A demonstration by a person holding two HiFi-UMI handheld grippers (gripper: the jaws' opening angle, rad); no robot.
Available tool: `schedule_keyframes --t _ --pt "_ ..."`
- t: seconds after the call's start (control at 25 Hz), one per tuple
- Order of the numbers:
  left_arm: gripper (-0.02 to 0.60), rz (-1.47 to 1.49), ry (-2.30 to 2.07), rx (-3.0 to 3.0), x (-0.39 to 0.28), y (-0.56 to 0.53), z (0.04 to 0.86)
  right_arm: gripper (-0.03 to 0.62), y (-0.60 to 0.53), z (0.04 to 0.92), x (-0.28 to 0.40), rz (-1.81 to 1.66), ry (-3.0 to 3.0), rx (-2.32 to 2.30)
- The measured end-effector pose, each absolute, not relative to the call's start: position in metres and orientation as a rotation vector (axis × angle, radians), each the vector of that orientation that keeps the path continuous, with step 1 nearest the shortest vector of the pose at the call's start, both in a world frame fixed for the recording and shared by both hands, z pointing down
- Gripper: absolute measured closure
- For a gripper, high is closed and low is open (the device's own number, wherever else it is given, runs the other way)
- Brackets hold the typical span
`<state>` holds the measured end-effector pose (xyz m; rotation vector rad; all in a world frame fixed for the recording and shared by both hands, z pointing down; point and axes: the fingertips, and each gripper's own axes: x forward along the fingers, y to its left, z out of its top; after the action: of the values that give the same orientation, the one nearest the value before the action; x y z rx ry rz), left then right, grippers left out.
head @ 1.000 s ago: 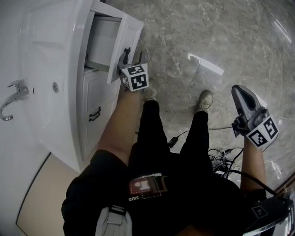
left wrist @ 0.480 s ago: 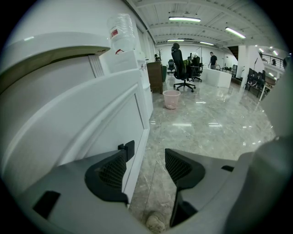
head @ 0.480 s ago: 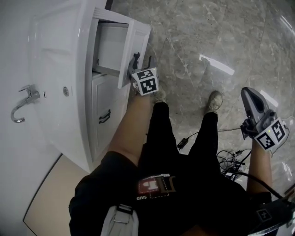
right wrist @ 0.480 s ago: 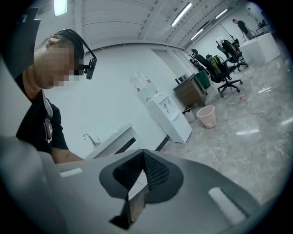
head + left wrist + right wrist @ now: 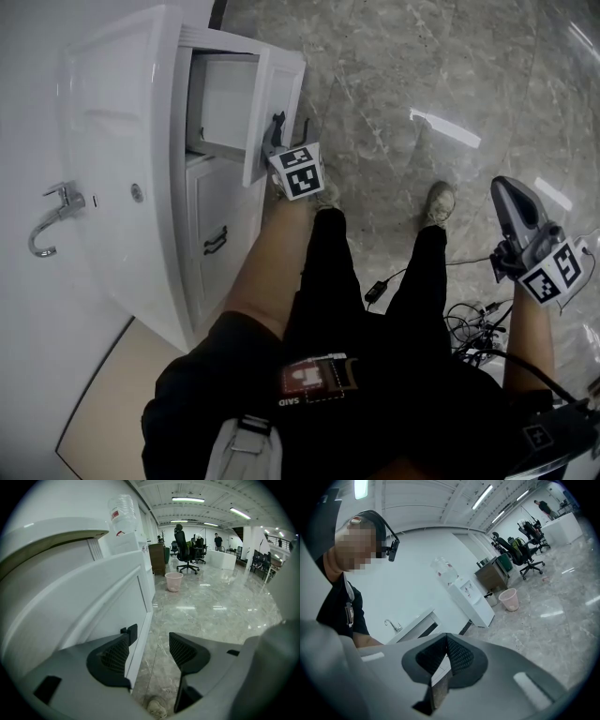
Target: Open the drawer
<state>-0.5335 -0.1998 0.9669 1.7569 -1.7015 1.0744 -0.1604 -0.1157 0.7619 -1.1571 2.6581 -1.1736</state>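
Marble floor (image 5: 394, 75), top drawer (image 5: 225, 98) pulled out, left tongs (image 5: 150, 651) spread at its front, right tongs (image 5: 445, 653) clenched

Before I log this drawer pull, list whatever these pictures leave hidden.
- Drawer back end: head view, the countertop covers it.
- Drawer handle: head view, the left tongs hide it; left gripper view, only a black tip shows.
- Whether the tongs touch that handle: cannot tell, either view.
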Motion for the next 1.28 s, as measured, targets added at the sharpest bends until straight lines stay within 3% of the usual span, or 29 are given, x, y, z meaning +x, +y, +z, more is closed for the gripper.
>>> schedule_keyframes --t 1.28 --pt "0.305 1.080 -1.665 1.743 -0.505 -0.190 0.969 0.592 -0.109 0.769 -0.140 -1.188 2.610 -1.185"
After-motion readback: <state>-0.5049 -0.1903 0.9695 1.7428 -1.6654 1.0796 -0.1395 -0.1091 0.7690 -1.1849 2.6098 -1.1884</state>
